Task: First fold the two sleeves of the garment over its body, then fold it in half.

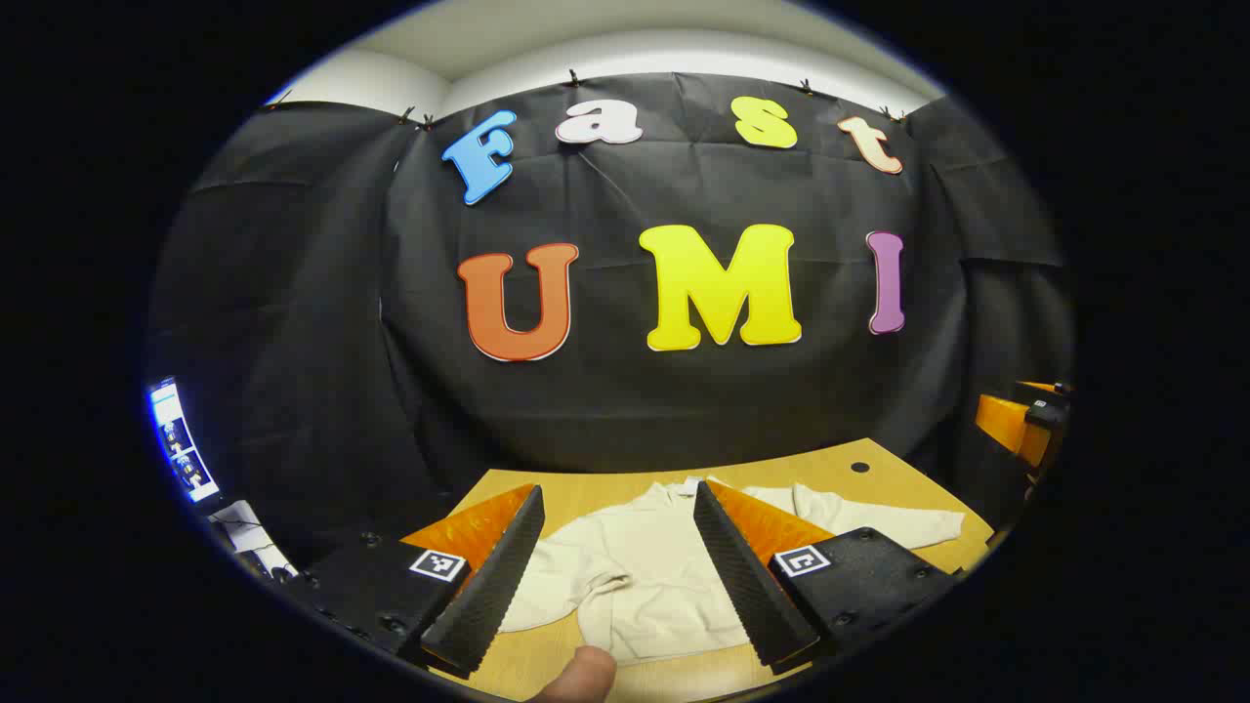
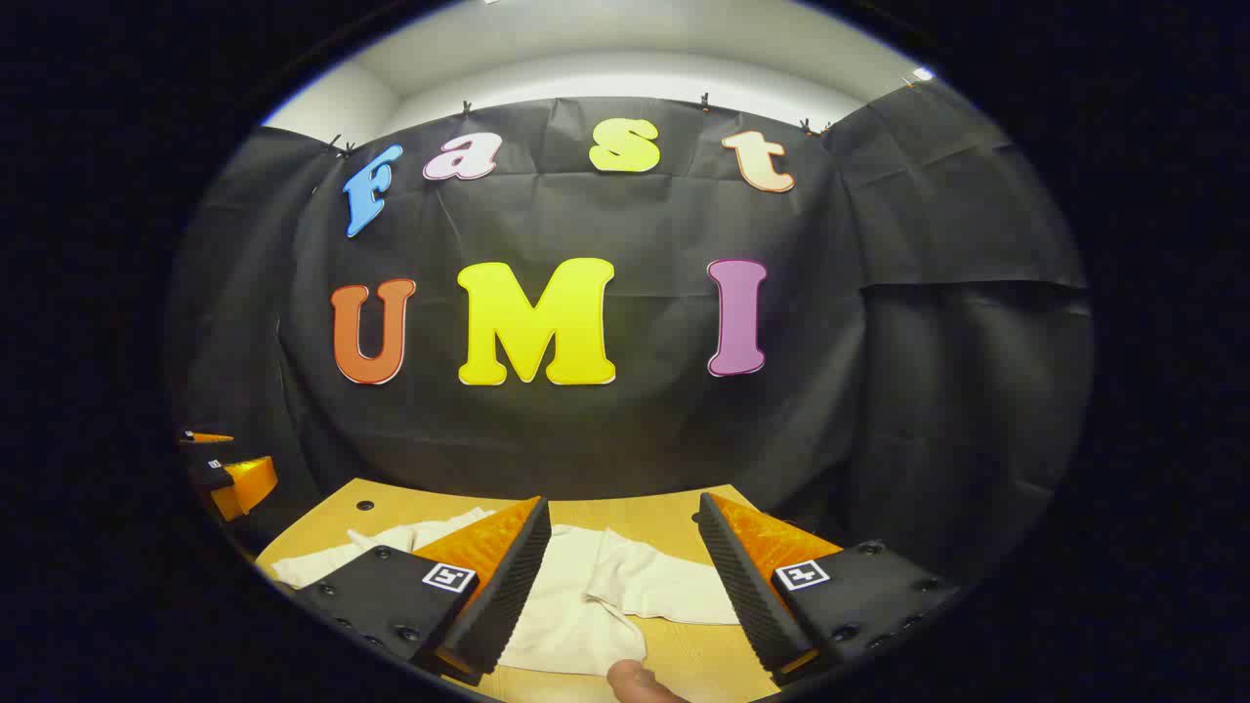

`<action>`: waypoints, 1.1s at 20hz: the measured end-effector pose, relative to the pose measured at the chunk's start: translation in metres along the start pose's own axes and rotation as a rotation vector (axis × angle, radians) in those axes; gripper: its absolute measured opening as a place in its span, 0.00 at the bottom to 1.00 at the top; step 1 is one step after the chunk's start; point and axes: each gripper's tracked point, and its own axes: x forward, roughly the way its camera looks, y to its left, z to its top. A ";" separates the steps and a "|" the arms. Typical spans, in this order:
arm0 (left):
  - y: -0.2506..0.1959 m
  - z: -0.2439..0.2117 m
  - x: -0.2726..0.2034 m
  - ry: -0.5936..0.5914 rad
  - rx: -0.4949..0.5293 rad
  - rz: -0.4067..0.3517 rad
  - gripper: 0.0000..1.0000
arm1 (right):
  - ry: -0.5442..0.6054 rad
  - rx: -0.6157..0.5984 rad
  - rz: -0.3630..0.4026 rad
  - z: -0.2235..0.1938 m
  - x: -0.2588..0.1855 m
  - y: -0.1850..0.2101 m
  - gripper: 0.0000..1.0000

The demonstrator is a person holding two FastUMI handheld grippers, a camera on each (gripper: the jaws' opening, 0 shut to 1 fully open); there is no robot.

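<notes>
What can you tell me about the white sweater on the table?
The sweater is cream-white, soft and a bit rumpled. It lies flat on the wooden table, not folded in half yet. In the left gripper view one sleeve stretches out sideways while the other is bunched near the body. Both grippers hover open above it, not touching it.

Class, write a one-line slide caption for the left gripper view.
Open left gripper hovers above a cream garment spread on a wooden table, before folding.
</notes>
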 end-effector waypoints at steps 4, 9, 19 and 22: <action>-0.005 -0.003 0.005 -0.003 0.003 0.014 0.99 | -0.020 -0.030 0.035 0.000 0.010 0.004 0.95; -0.011 -0.005 0.013 0.006 -0.020 0.024 0.99 | -0.025 -0.049 0.067 0.003 0.018 0.007 0.95; -0.013 -0.007 0.022 0.002 -0.024 0.029 0.99 | -0.016 -0.061 0.092 0.000 0.025 0.013 0.95; -0.018 -0.008 0.022 0.000 -0.028 0.008 0.99 | -0.014 -0.067 0.101 -0.003 0.024 0.017 0.95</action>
